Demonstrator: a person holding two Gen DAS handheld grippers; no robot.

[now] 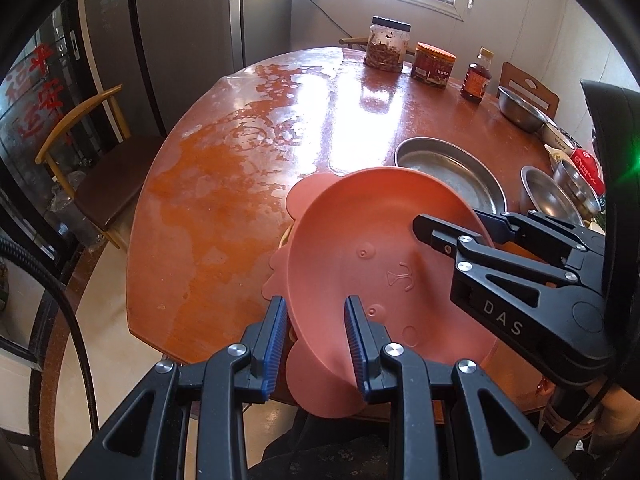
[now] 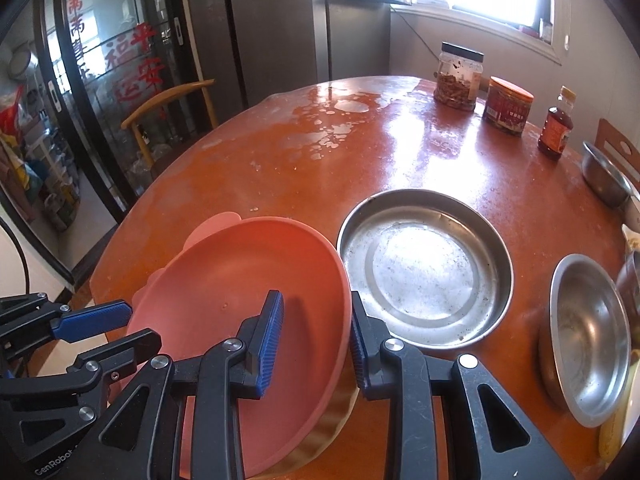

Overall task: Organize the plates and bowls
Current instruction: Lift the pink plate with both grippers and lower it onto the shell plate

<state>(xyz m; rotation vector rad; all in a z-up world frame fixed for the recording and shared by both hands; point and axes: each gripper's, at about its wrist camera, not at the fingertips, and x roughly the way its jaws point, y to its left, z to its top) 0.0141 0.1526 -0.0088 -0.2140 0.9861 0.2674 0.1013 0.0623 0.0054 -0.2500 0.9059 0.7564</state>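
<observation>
Gripping pink plate (image 1: 360, 248) from both sides: left gripper (image 1: 316, 344) jaws narrowly parted, closed across near rim; right gripper (image 2: 316, 344) jaws likewise narrow, clamped on right rim. Plate sat tilted at near edge of bench (image 1: 224, 184), over pale dish (image 2: 320, 432) beneath, possibly another plate; view poor. Doing step well: keep both grips even, level plate, lower squarely, release one side at time. Count: one pink plate, one large steel pan (image 2: 424, 272), three steel bowls visible (image 1: 548, 196), two jars (image 1: 388, 46), one bottle (image 1: 476, 78).
</observation>
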